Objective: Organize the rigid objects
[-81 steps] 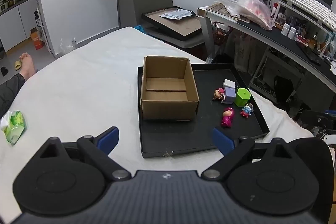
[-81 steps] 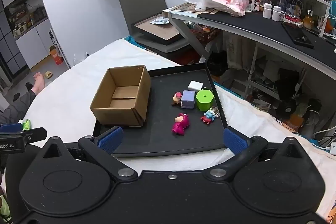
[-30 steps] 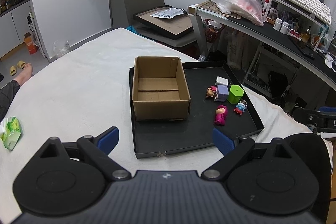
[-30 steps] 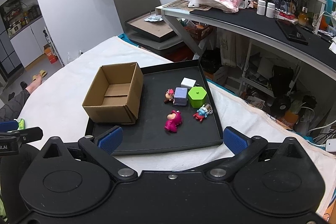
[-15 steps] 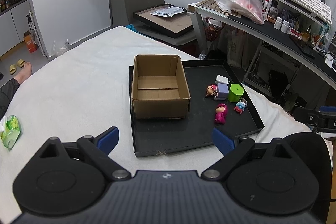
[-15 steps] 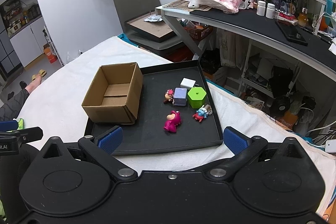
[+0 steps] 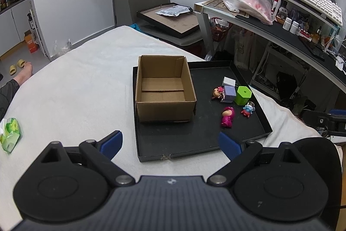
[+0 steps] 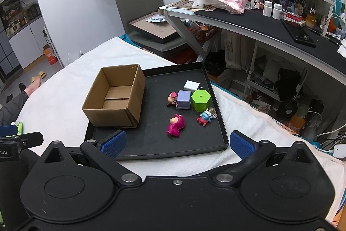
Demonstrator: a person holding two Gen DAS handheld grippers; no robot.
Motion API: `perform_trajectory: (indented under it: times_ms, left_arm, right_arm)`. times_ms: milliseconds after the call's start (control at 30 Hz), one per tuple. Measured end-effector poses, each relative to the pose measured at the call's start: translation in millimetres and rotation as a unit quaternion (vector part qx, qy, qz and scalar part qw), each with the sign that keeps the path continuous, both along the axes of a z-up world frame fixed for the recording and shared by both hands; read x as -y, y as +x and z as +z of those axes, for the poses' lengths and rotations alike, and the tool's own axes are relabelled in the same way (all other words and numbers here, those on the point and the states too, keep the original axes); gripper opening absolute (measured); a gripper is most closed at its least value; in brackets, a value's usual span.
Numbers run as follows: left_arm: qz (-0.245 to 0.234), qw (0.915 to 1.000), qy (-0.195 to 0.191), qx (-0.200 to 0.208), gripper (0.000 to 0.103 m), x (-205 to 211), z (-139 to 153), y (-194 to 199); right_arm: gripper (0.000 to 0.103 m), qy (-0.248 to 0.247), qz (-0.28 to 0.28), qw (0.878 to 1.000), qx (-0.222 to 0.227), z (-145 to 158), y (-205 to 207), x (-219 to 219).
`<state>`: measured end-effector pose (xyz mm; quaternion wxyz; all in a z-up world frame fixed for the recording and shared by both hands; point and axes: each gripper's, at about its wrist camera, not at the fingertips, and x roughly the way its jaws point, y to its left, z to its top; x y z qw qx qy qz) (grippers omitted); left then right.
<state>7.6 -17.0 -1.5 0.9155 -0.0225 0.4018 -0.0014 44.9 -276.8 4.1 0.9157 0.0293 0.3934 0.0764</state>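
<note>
On a white-covered bed (image 7: 75,88) we log a black tray (image 8: 155,144). An open cardboard box (image 7: 164,90) stands on its left part. To the right, on the tray floor, lie loose items: a white block (image 8: 191,85), a lilac cube (image 8: 183,99) touching a small brown-haired figurine (image 8: 172,99), a green hexagonal container (image 8: 201,100), a pink figurine (image 8: 175,125) lying down, and a blue-and-red figurine (image 8: 205,117). We hold the left gripper (image 7: 170,143) and right gripper (image 8: 177,143) near the tray's front edge, jaws spread wide, gripping nothing.
</note>
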Motion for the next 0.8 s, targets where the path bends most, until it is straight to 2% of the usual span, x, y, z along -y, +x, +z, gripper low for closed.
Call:
perform_trajectory:
  times_ms: [333,800]
  left_arm:
    - [0.006,1.0,0.001,-0.004,0.095,-6.8,-6.4,15.7]
    - [0.015,0.9991,-0.006,-0.038,0.095,-19.8,-20.4,57.5]
  right_arm:
    - [0.103,0.003,-0.002,1.0,-0.011,-5.7,8.6,0.6]
    - [0.103,-0.003,0.003,0.999,-0.038,-16.6,46.2,-8.7]
